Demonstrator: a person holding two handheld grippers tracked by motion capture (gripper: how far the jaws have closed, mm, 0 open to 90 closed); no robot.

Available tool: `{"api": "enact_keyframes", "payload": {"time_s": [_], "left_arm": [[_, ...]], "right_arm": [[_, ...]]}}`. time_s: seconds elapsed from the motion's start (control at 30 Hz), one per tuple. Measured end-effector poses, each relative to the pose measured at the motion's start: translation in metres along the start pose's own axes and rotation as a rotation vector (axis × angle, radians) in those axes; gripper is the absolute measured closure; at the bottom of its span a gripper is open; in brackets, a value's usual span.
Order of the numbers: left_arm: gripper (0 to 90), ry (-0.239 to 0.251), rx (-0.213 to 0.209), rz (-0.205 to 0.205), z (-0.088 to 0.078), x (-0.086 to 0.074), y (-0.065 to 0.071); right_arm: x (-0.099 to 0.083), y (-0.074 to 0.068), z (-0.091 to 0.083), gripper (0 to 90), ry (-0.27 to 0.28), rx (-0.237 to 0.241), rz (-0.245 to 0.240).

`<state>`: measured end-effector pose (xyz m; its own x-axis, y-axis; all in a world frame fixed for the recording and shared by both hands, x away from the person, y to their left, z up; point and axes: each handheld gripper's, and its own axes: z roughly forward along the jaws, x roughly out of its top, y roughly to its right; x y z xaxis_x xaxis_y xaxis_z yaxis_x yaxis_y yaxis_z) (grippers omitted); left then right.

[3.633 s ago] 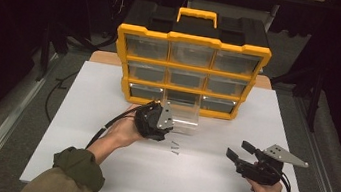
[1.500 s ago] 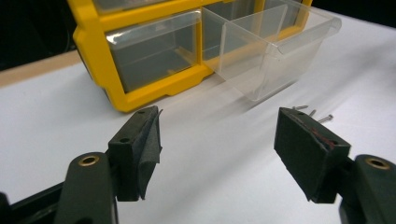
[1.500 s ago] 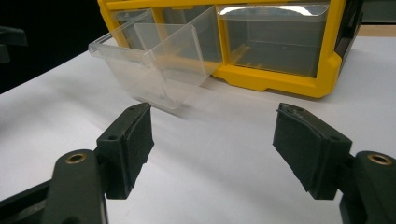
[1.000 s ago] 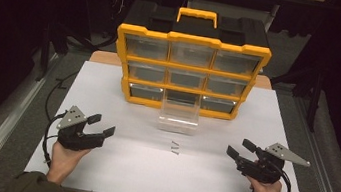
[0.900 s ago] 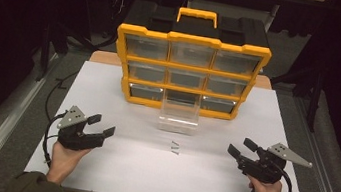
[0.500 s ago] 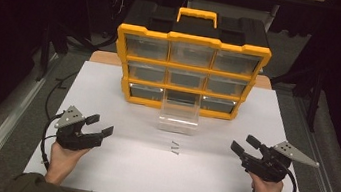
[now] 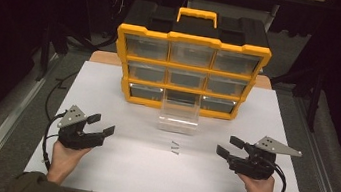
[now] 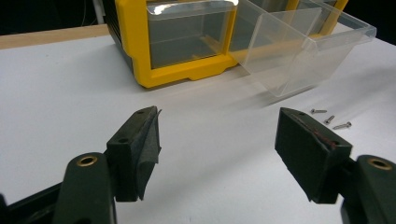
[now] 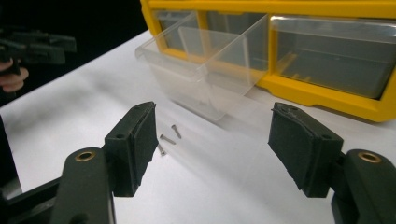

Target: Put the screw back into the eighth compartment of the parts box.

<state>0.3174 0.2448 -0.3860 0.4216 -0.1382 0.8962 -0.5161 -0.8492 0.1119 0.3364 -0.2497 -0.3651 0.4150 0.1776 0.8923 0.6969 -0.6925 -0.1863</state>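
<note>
- Yellow organiser [image 7: 189, 71] stands at the far middle of the desk [image 7: 96, 176]; its bottom-centre clear drawer [image 7: 179, 116] is pulled out toward the person and looks empty.
- Three small screws [image 7: 174, 148] lie loose on the white surface just in front of the drawer, near the desk's centre, apart from it and from both grippers.
- Left gripper [image 7: 99, 125] hovers near the left edge, jaws spread wide, holding nothing. In the left gripper view the screws [image 8: 328, 118] sit ahead of its right jaw.
- Right gripper [image 7: 228, 147] is near the right edge, likewise released and empty; in its own view the screws [image 9: 167, 138] lie just beyond its left jaw.
- Judgement: the step in hand appears to be the approach before picking up the screws, probably for dropping into the open drawer.
- Next move calls for one gripper to come in low over a single screw, jaws narrowed and aligned across its shank; the screws are tiny and flat on the desk, so a slip is likely.
</note>
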Motion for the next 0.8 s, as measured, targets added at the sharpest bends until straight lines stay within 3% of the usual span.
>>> {"api": "enact_keyframes", "payload": {"time_s": [0.43, 0.8], "left_arm": [[30.8, -0.012, 0.005, 0.022, 0.001, 0.0, 0.002], [30.6, -0.014, -0.015, 0.025, 0.004, 0.001, 0.002]], "right_arm": [[0.009, -0.013, 0.023, 39.7, -0.128, 0.037, -0.075], [0.018, -0.025, 0.037, 41.3, -0.176, 0.062, -0.099]]}}
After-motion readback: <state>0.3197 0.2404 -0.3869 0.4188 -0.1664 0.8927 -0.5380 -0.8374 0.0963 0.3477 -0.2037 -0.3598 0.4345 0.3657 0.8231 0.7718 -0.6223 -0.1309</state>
